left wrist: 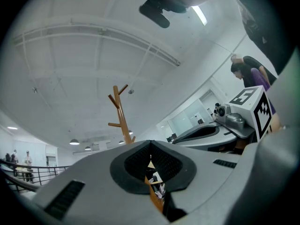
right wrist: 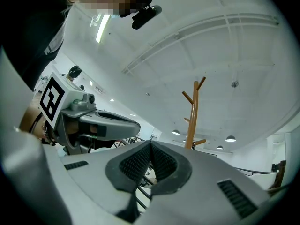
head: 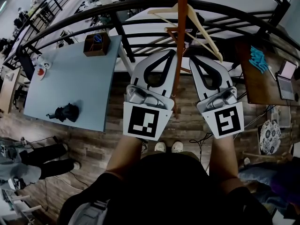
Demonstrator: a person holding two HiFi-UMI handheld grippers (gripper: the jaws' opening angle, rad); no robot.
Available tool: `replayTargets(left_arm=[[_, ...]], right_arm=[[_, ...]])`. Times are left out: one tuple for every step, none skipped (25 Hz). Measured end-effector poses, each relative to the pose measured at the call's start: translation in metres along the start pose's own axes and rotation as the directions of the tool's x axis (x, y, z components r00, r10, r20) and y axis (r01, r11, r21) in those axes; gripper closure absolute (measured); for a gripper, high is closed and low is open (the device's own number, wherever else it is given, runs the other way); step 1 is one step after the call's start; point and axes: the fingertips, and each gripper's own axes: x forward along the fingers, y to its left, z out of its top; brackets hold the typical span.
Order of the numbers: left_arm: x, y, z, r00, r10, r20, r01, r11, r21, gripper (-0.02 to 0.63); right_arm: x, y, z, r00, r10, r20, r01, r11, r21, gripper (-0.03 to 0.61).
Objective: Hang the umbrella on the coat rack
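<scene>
Railing (head: 123,39) ahead — left tool (head: 171,53) and right tool (head: 192,56), both closed and empty, flanked the coat rack (head: 179,41); umbrella (head: 65,112) lay on the bench (head: 91,78).

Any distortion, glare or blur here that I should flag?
Head view: strong fisheye, the railing bows into an arc; light is even, no blur. Left gripper view: dark vignette at the corners, the ceiling strip light blows out, the coat rack is sharp. Right gripper view: same vignette, a bright strip light at upper left.
</scene>
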Motion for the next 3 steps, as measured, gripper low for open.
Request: replayTargets(left_arm=[[0.0002, -0.0006, 0.0000, 1.000, 0.000, 0.000, 0.000, 1.000, 0.001, 0.603], [0.0005, -0.0011, 0.0000, 1.000, 0.000, 0.000, 0.000, 1.000, 0.001, 0.603], [0.0007, -0.0016, 0.0000, 1.000, 0.000, 0.000, 0.000, 1.000, 0.001, 0.603]], right_arm=[[-0.0002, -0.0004, -0.0003, 1.000, 0.000, 0.000, 0.000, 1.000, -0.003, 0.550], [-0.0004, -0.0009, -0.0008, 1.000, 0.000, -0.002, 0.000, 1.000, -0.007, 0.550], [-0.0006, -0.0013, -0.0014, 1.000, -0.001, -0.003, 0.001, 1.000, -0.011, 0.549]])
